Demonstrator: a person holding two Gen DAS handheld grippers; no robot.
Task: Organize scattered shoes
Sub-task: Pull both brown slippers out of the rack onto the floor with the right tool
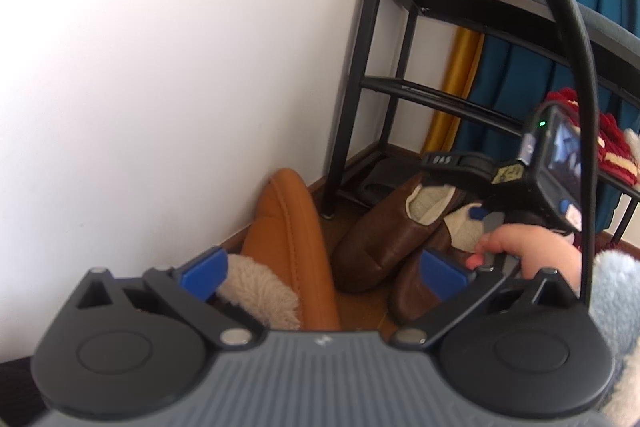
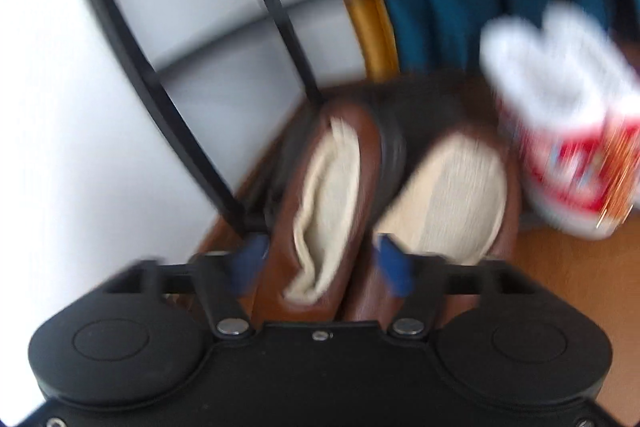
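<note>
The left claw (image 1: 324, 271) gapes wide around a tan slipper (image 1: 288, 247) by the wall. The right claw (image 2: 324, 263) stands open astride a brown slipper (image 2: 320, 211) beside its mate (image 2: 452, 195), near the rack (image 2: 168, 99).

A plain white wall (image 1: 160, 67) meets a wooden floor (image 1: 360, 315) in bright daylight; a black metal shelf rack (image 1: 360, 75) stands in the corner, teal curtain (image 1: 520, 47) behind

Two brown slippers (image 1: 384, 231) side by side, tan slipper (image 1: 288, 251) nearby
</note>
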